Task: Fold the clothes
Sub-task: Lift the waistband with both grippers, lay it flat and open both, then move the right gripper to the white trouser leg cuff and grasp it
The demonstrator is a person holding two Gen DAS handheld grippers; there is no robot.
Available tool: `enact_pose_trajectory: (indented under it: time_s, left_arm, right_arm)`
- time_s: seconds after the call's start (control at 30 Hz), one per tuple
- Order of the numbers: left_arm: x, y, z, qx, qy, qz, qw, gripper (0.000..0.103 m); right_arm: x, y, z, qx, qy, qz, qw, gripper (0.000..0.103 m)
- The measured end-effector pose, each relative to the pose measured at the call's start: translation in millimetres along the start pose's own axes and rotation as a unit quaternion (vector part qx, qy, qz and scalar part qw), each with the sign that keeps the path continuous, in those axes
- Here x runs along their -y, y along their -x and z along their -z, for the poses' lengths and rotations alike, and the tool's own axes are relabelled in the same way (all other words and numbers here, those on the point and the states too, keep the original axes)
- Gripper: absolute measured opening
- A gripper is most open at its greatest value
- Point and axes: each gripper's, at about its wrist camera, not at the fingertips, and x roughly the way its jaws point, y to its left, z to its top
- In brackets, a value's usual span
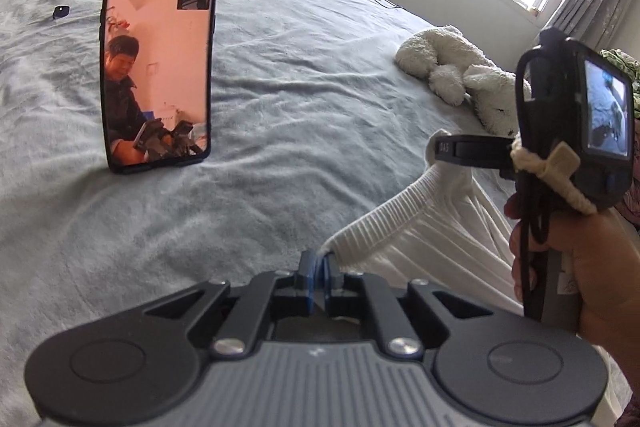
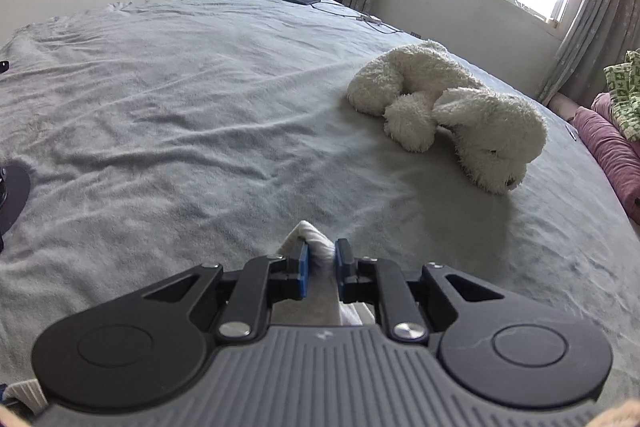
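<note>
A white ribbed garment (image 1: pixel 424 227) hangs stretched between my two grippers above the grey bed (image 1: pixel 280 99). My left gripper (image 1: pixel 320 267) is shut on one corner of its ribbed hem. My right gripper (image 1: pixel 440 149), seen from the side in the left wrist view, is shut on the other corner. In the right wrist view the right gripper (image 2: pixel 322 259) pinches a bunched fold of the white garment (image 2: pixel 316 241) between its blue pads (image 2: pixel 304 269), over the bed (image 2: pixel 200 107).
A phone (image 1: pixel 160 51) stands upright on the bed at the left, showing a video call. A white plush toy (image 2: pixel 448 111) lies on the bed's right side. A small dark object (image 1: pixel 61 12) lies far left. Pink bedding (image 2: pixel 608 151) and a window are at the right.
</note>
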Motion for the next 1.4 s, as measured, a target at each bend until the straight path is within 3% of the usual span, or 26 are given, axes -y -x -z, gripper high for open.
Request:
enact_pose_trajectory:
  time_s: [0.23, 0.33, 0.6, 0.8, 1.4]
  left_arm:
    - [1.3, -0.1, 1.1, -0.001, 0.004, -0.013, 0.9999, 0.018]
    - [3.1, 1.7, 0.0, 0.003, 0.009, -0.022, 0.9997, 0.030]
    - [18.4, 13.7, -0.3, 0.023, 0.005, -0.045, 0.9987, 0.057]
    - [34.1, 24.3, 3.8, 0.035, -0.005, -0.046, 0.9983, 0.069]
    - [130.7, 31.4, 43.9, 0.014, -0.106, 0.011, 0.9942, 0.073]
  right_arm:
    - [5.7, 1.7, 2.6, -0.007, -0.014, -0.011, 1.000, 0.027]
    - [12.7, 9.1, 0.6, -0.003, -0.025, -0.015, 1.000, 0.042]
    - [42.3, 39.5, 4.4, 0.006, -0.051, -0.019, 0.998, 0.051]
    - [71.5, 68.8, 22.5, 0.007, -0.064, -0.017, 0.998, 0.057]
    - [198.3, 174.9, 135.7, -0.027, -0.144, 0.023, 0.989, 0.066]
